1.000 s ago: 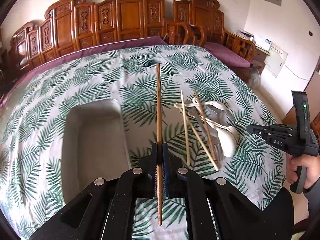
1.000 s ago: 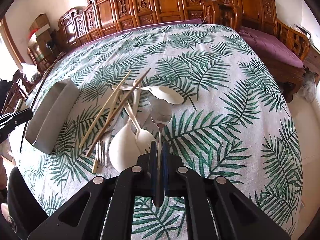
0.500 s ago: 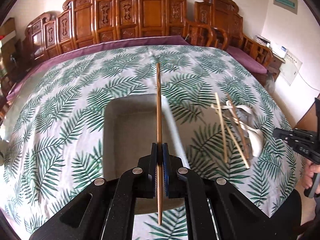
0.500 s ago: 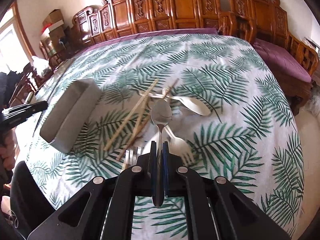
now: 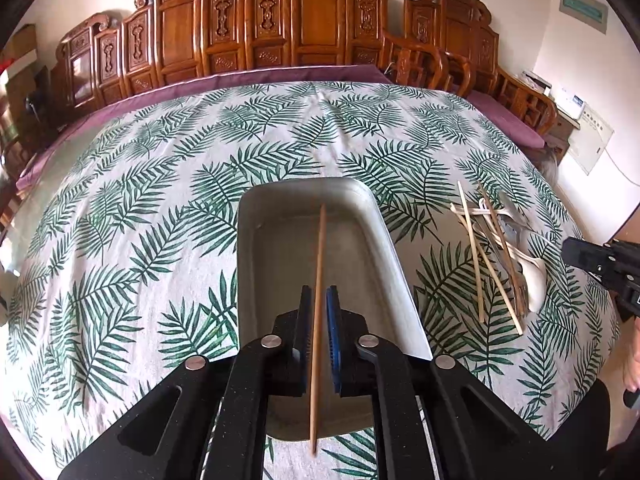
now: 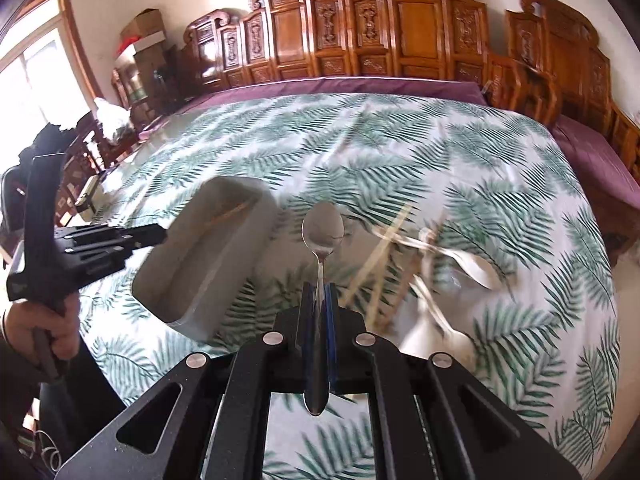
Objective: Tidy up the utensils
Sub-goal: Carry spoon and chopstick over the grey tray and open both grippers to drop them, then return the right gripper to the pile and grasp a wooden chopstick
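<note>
My left gripper (image 5: 318,300) hangs over the grey tray (image 5: 384,248) and its jaws are opening. A wooden chopstick (image 5: 320,248) stands loose in the gap between the pads, its far end dipping into the tray. My right gripper (image 6: 320,292) is shut on the handle of a metal spoon (image 6: 323,232), bowl pointing away, held in the air just right of the tray (image 6: 224,248). The remaining chopsticks, white spoons and a fork lie in a pile (image 5: 496,256), blurred in the right wrist view (image 6: 432,264).
A palm-leaf tablecloth (image 5: 160,200) covers the table. Carved wooden chairs (image 5: 304,20) line the far side. A person's hand (image 6: 48,320) grips the left gripper's handle at the left edge. Boxes (image 6: 144,28) and a window stand at the far left.
The left gripper moved over the tray and its jaws parted, so the chopstick's far end sank into the tray. The right gripper rose from the pile with the spoon and swung left toward the tray.
</note>
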`<state>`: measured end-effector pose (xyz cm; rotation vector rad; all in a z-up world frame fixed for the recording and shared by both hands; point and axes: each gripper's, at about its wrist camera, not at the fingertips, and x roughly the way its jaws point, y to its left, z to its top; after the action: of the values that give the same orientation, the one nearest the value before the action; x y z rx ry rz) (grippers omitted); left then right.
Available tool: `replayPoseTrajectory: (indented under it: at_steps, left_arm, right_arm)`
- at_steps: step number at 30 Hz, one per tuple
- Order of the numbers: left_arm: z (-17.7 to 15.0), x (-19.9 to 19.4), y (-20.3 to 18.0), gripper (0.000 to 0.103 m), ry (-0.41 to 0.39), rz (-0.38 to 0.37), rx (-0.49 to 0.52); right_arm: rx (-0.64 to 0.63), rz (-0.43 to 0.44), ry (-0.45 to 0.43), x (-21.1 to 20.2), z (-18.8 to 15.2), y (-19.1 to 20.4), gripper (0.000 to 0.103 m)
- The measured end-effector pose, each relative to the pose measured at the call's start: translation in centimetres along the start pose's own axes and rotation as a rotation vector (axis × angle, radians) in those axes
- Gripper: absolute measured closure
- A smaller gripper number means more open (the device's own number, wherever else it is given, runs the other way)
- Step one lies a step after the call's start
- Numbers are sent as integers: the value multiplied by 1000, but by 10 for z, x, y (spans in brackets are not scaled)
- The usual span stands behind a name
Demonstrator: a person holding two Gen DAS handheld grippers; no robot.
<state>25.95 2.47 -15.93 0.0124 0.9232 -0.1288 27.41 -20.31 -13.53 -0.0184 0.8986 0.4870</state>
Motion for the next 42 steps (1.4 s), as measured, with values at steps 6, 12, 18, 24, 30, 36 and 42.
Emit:
replayPoseTrajectory:
  at_steps: [6, 12, 18, 24, 30, 36, 42]
  left_arm:
    - [-4, -14, 14, 91, -29, -10, -18]
    - [-8, -30, 28, 91, -54, -7, -15]
    - [-9, -42, 40, 91, -72, -10, -21]
    - [-13, -52, 49, 91, -86, -16, -28]
    - [-16, -59, 48, 91, -97, -14, -17]
    - [-15, -62, 34, 91, -106, -37, -4]
    - [-13, -61, 11, 91, -107, -69, 26]
  right_arm:
    - [-47, 39, 15, 21, 17, 45, 96]
    - [-81, 50, 49, 51, 29, 84, 96]
    - [-96, 26, 87, 80, 36, 108, 98]
    - [-83, 16, 129, 105, 42, 122, 103]
    - [-73, 43, 110, 102, 46, 125, 103]
    - [-87, 27, 67, 70, 41, 99, 103]
    - [-53, -33, 44, 39, 18, 35, 103]
